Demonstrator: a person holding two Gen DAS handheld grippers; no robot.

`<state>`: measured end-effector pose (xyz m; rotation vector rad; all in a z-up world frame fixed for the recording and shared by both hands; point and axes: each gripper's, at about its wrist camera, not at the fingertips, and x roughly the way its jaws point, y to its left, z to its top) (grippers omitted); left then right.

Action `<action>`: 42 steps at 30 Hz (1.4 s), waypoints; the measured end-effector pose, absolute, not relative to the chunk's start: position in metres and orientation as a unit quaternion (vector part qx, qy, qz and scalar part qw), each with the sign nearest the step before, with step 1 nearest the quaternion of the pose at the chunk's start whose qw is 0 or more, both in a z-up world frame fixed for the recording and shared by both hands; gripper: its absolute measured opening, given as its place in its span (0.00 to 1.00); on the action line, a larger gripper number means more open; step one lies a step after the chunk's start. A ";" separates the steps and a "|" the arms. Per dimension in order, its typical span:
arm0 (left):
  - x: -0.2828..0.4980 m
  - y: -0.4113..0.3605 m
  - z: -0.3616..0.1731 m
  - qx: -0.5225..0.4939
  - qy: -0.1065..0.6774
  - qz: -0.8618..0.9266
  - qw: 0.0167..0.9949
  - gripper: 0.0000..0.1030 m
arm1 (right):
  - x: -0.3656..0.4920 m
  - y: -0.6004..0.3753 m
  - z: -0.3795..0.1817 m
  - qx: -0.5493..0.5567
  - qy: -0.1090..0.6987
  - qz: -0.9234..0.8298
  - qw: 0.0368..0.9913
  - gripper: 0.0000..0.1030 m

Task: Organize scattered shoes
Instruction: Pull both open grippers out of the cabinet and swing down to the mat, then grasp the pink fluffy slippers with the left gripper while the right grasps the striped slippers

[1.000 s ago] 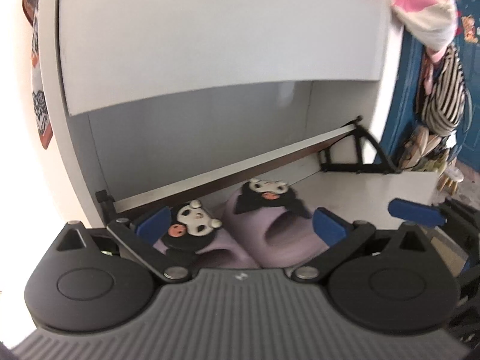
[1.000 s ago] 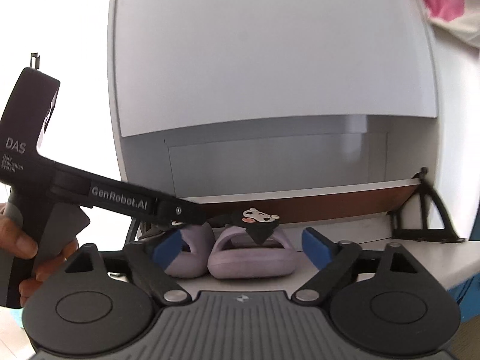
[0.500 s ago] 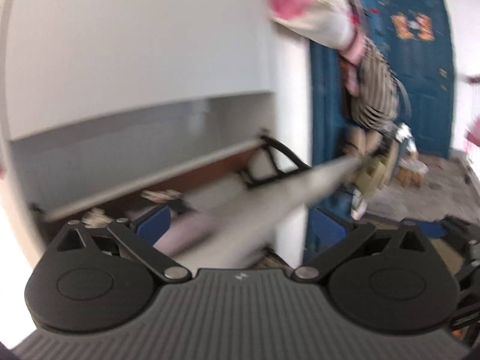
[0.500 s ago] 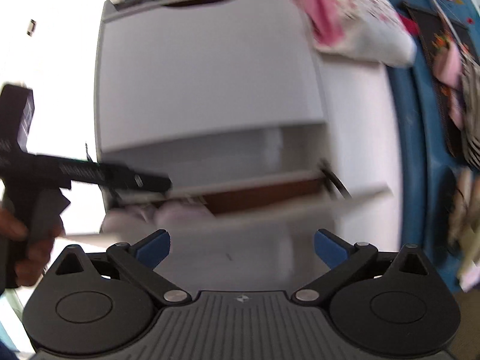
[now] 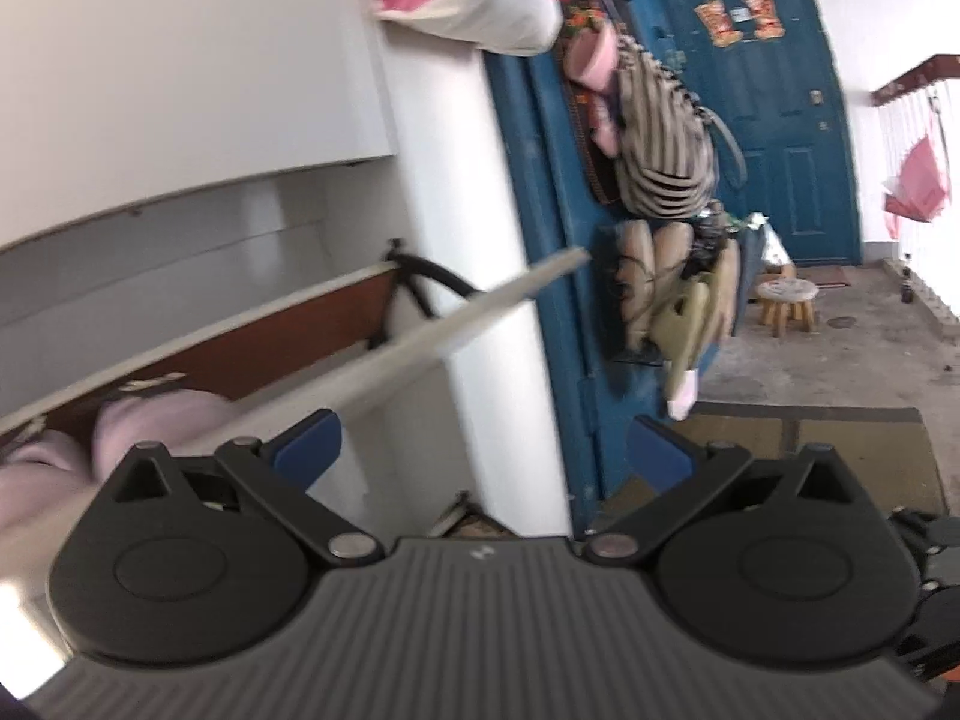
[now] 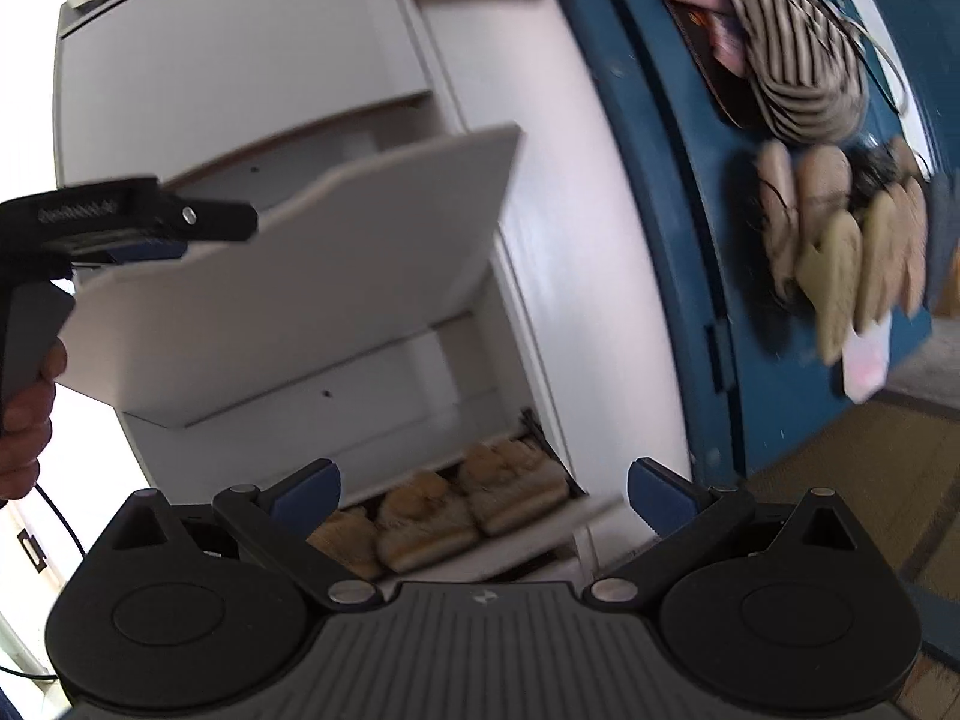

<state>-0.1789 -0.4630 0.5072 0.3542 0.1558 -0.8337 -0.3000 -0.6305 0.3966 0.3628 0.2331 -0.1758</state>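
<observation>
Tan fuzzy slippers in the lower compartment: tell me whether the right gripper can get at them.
Probably yes: the right gripper is open and empty, the tan slippers lie exposed just ahead, and the lower flap is down.

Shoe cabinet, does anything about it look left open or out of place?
Yes. The upper flap door hangs tilted open with the purple slippers inside, and the lower compartment is open too, showing tan fuzzy shoes.

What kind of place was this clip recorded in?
Probably a home entryway: a white tilt-out shoe cabinet holding tan slippers, beside a blue door with bags and slippers hanging nearby.
</observation>
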 end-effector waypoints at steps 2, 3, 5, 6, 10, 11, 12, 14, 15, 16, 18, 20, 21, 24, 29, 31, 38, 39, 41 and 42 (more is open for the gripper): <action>-0.186 -0.472 0.495 0.178 0.081 -0.416 0.888 1.00 | -0.302 -0.634 0.380 0.184 0.127 -0.099 0.970 1.00; -0.188 -0.476 0.488 0.181 0.086 -0.422 0.884 1.00 | -0.304 -0.635 0.371 0.186 0.134 -0.103 0.968 1.00; -0.189 -0.485 0.475 0.185 0.102 -0.433 0.876 1.00 | -0.305 -0.637 0.358 0.190 0.145 -0.108 0.965 1.00; -0.187 -0.492 0.465 0.187 0.118 -0.441 0.870 1.00 | -0.305 -0.638 0.352 0.191 0.150 -0.110 0.964 1.00; -0.182 -0.508 0.435 0.189 0.166 -0.456 0.853 1.00 | -0.304 -0.643 0.323 0.196 0.175 -0.128 0.956 1.00; -0.182 -0.511 0.428 0.190 0.174 -0.459 0.850 1.00 | -0.304 -0.645 0.312 0.197 0.183 -0.135 0.954 1.00; -0.181 -0.517 0.417 0.190 0.189 -0.465 0.844 1.00 | -0.303 -0.647 0.304 0.197 0.190 -0.143 0.951 1.00; -0.179 -0.527 0.398 0.188 0.217 -0.471 0.834 1.00 | -0.303 -0.650 0.287 0.197 0.203 -0.158 0.946 1.00; -0.177 -0.532 0.389 0.187 0.231 -0.474 0.829 1.00 | -0.303 -0.653 0.275 0.199 0.211 -0.164 0.943 1.00; -0.176 -0.536 0.380 0.185 0.244 -0.476 0.824 1.00 | -0.303 -0.654 0.270 0.202 0.215 -0.166 0.941 1.00; -0.174 -0.544 0.359 0.181 0.267 -0.477 0.817 1.00 | -0.305 -0.659 0.245 0.212 0.230 -0.173 0.934 1.00; -0.173 -0.551 0.340 0.179 0.284 -0.481 0.810 1.00 | -0.306 -0.660 0.227 0.213 0.243 -0.182 0.929 1.00; -0.174 -0.556 0.323 0.178 0.299 -0.484 0.803 1.00 | -0.308 -0.661 0.214 0.213 0.252 -0.188 0.925 1.00; -0.174 -0.568 0.278 0.185 0.334 -0.482 0.789 1.00 | -0.313 -0.662 0.183 0.215 0.269 -0.203 0.917 1.00; -0.159 -0.585 0.200 0.187 0.375 -0.448 0.790 1.00 | -0.318 -0.661 0.141 0.176 0.285 -0.213 0.918 1.00; -0.149 -0.591 0.180 0.186 0.371 -0.432 0.800 1.00 | -0.317 -0.660 0.130 0.151 0.288 -0.215 0.921 1.00; -0.101 -0.622 0.149 0.102 0.391 -0.391 0.827 1.00 | -0.304 -0.665 0.096 0.121 0.311 -0.206 0.920 1.00; -0.097 -0.629 0.149 0.094 0.392 -0.389 0.828 1.00 | -0.303 -0.666 0.094 0.124 0.312 -0.205 0.920 1.00; -0.090 -0.643 0.147 0.086 0.393 -0.380 0.833 1.00 | -0.301 -0.668 0.090 0.130 0.311 -0.204 0.919 1.00; -0.085 -0.654 0.147 0.082 0.392 -0.369 0.839 1.00 | -0.299 -0.671 0.089 0.139 0.309 -0.205 0.918 1.00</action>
